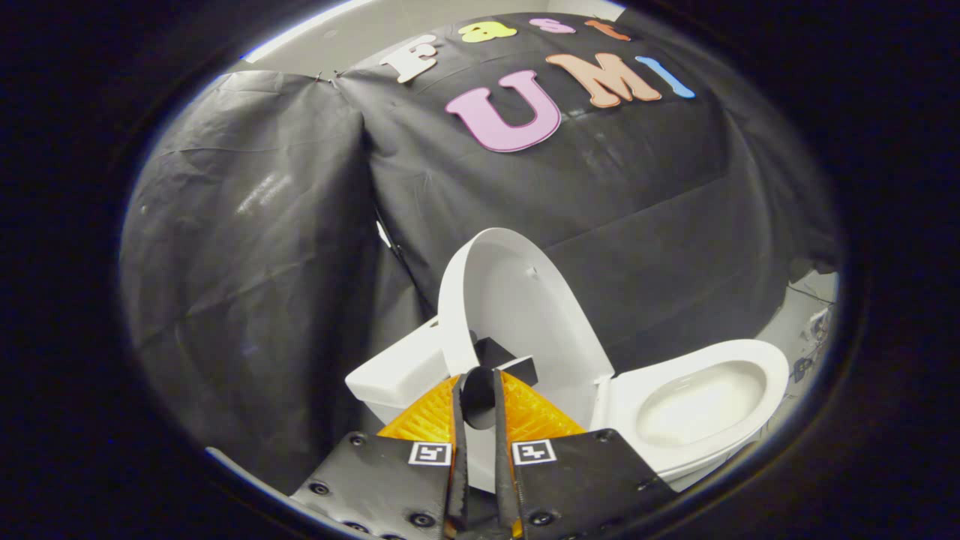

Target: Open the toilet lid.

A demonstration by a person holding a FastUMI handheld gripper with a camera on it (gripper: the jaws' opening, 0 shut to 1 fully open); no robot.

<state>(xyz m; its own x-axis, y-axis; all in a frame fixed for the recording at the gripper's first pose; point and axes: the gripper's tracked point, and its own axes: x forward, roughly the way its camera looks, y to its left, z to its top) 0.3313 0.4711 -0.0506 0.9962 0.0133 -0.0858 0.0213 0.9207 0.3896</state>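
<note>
The white toilet lid (517, 315) stands raised, nearly upright, with its hollow inner side facing the open bowl (701, 409) to its right. My gripper (478, 373) is at the lid's near edge. Its two fingers are drawn close together with the lid's rim running between them, and a strip of white shows in the narrow gap. Both fingers look pressed on the rim. The seat ring (750, 352) lies flat around the bowl, which is uncovered.
The white cistern (397, 371) sits to the left behind the lid. Black cloth walls (262, 247) close in behind and to the left of the toilet. A patch of pale floor with some cables (814, 322) shows beyond the bowl.
</note>
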